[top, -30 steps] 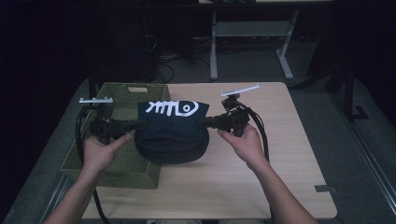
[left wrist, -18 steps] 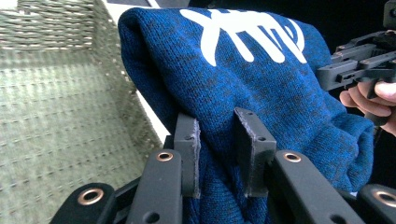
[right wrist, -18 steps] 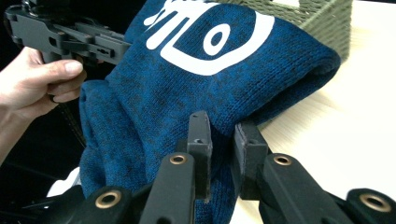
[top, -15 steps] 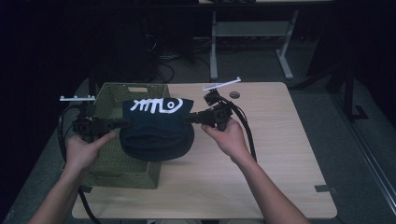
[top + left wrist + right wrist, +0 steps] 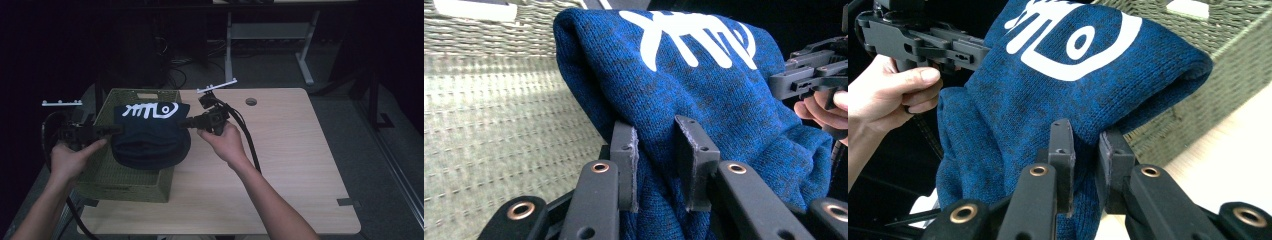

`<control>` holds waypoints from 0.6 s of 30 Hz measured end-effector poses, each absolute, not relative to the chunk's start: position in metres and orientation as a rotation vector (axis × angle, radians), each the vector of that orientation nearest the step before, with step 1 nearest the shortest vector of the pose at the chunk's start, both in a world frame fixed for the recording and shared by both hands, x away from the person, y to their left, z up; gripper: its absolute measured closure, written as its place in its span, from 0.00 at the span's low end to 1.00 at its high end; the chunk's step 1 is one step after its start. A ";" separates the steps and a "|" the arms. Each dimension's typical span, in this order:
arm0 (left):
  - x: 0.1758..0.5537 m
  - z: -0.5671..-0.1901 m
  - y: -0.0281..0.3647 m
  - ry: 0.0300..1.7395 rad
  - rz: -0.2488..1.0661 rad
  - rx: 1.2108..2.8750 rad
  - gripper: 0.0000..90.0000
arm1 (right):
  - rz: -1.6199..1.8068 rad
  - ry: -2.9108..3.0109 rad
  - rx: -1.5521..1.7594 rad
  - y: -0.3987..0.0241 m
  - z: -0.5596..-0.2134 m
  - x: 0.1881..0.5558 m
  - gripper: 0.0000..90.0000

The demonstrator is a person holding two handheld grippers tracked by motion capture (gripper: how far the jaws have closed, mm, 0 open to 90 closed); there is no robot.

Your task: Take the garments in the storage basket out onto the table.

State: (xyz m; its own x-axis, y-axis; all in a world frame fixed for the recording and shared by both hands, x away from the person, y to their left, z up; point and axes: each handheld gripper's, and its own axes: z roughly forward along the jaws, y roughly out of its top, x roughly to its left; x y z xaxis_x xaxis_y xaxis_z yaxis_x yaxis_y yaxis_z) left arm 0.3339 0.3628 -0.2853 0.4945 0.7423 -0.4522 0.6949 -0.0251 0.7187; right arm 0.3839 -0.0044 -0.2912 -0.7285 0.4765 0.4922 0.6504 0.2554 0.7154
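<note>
A folded dark blue knit garment (image 5: 150,135) with a white fish-bone print hangs between my two grippers above the olive woven basket (image 5: 120,177). My left gripper (image 5: 114,129) pinches the garment's left edge, and in the left gripper view its jaws are shut on the blue knit (image 5: 704,95), at the left gripper (image 5: 656,165). My right gripper (image 5: 182,123) pinches the right edge; its own view shows the right gripper (image 5: 1088,165) shut on a fold of the garment (image 5: 1048,85). The left gripper (image 5: 923,42) and its hand appear beyond the cloth there.
The basket stands at the left end of the light wooden table (image 5: 290,165), whose right half is bare, with a round cable hole (image 5: 251,101) near the back edge. Black cables trail from both grippers. A dark floor with desk legs lies behind the table.
Both grippers have carried the garment leftward, from over the table beside the basket to above the basket. Both grips have stayed the same.
</note>
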 end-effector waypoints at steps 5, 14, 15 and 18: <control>0.333 -0.287 0.376 1.248 0.070 1.729 0.80 | -1.459 -2.348 -1.057 0.011 -0.292 0.387 0.88; 0.333 -0.292 0.398 1.288 0.080 1.710 0.80 | -1.441 -2.338 -1.040 0.037 -0.296 0.394 0.88; 0.333 -0.292 0.400 1.287 0.083 1.714 0.80 | -1.436 -2.341 -1.040 0.039 -0.296 0.394 0.88; 0.333 -0.294 0.406 1.291 0.084 1.707 0.80 | -1.437 -2.330 -1.039 0.045 -0.298 0.396 0.88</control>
